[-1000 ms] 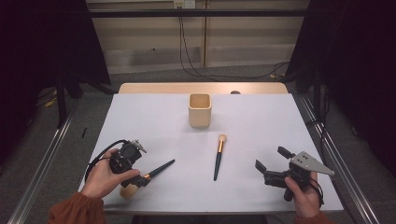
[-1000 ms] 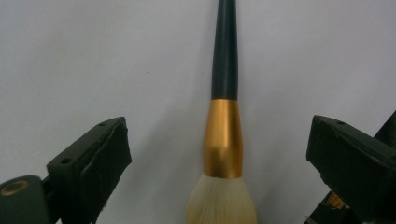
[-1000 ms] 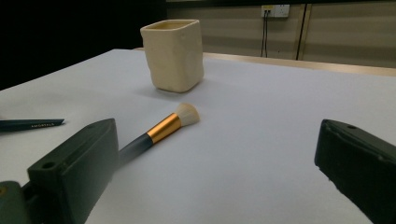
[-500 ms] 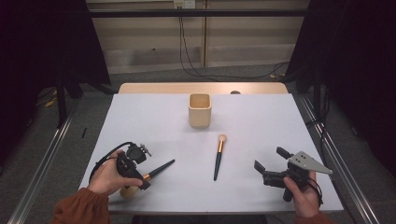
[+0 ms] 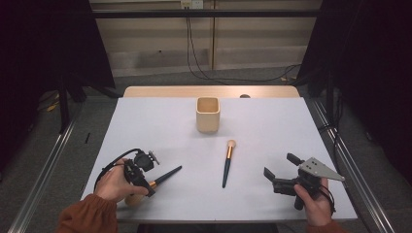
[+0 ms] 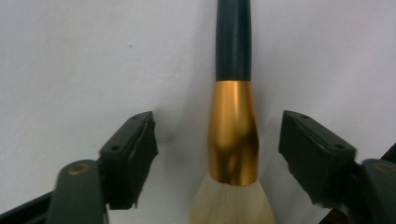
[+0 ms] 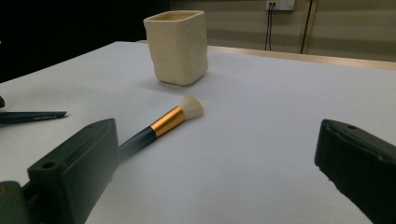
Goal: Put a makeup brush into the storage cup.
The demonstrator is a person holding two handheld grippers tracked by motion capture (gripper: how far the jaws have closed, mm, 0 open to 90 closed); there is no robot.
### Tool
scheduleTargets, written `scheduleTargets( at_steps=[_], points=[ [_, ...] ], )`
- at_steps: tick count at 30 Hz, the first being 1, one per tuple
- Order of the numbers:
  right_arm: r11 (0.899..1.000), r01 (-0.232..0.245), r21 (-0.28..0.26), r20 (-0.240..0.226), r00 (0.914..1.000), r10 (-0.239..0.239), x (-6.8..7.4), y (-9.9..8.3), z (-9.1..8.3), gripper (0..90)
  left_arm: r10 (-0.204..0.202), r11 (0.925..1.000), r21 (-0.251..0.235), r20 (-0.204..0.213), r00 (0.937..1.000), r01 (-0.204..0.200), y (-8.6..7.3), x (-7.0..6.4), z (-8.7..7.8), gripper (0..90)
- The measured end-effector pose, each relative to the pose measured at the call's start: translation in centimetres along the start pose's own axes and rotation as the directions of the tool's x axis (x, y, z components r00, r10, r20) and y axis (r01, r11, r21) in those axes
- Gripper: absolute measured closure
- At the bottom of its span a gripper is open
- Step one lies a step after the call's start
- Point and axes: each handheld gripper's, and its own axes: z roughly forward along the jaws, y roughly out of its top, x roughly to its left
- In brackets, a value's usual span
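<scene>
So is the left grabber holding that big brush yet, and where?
Not yet. The left gripper is open, its fingers on either side of the big brush at its gold collar, with gaps both sides. The right gripper is open and holds nothing.

Brush point(image 7: 170, 120) near beige cup point(image 7: 177, 46)

Cream cup point(image 5: 208, 114) — black-handled, gold-banded brush point(image 6: 233, 130) — white table point(image 5: 272, 131)
</scene>
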Motion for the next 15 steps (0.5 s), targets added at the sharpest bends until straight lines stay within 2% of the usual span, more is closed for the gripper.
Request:
scheduleTargets(
  at_steps=[1,10,15],
  points=[
    [1.0,0.001,0.001,0.0,1.0,-0.001,0.0,0.0,0.0,0.0,0.013,0.9999,0.009,0.002,0.9999,-0.013,0.05,0.03,0.09,32.1],
    [1.0,0.006,0.001,-0.004,1.0,-0.006,0.0,-0.03,0.03,0.0,0.021,0.9996,0.018,-0.021,0.9996,-0.02,0.06,0.05,0.36,43.4],
    [1.0,0.008,0.002,-0.004,1.0,-0.008,0.0,-0.03,0.05,0.0,0.039,0.998,0.052,-0.044,0.9983,-0.037,0.3,-0.16,0.48,47.5]
  ],
)
